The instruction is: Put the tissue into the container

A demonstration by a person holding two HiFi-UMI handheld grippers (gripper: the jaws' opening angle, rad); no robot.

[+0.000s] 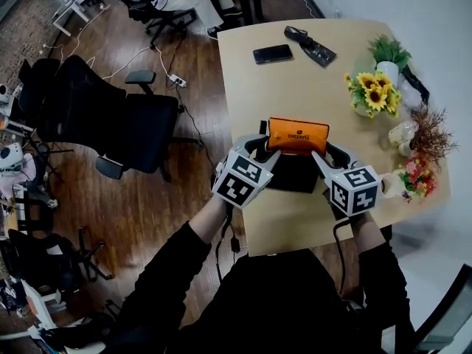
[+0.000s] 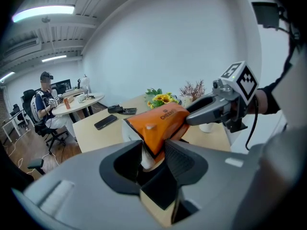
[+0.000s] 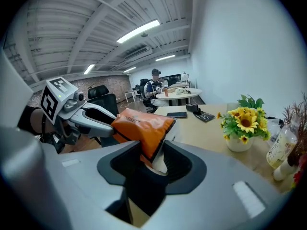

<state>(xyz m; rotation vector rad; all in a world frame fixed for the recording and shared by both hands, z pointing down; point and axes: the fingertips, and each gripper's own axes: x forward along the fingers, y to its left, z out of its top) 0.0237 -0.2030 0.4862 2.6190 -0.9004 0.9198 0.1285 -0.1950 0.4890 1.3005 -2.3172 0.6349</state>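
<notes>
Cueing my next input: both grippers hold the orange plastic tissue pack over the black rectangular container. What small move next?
Probably lower the orange plastic tissue pack straight into the black rectangular container: left gripper and right gripper each clamp one end, and it hangs just above.

The tissue pack [image 1: 298, 135] sits between the left gripper [image 1: 262, 148] at its 9 o'clock end and the right gripper [image 1: 325, 155] at its 3 o'clock end, over the far edge of the container [image 1: 293, 175] on the table [image 1: 295, 220]. From the pack, the phone [image 1: 272, 54] lies at 11 o'clock and the sunflowers [image 1: 374, 94] at 2 o'clock, both farther back on the table.
</notes>
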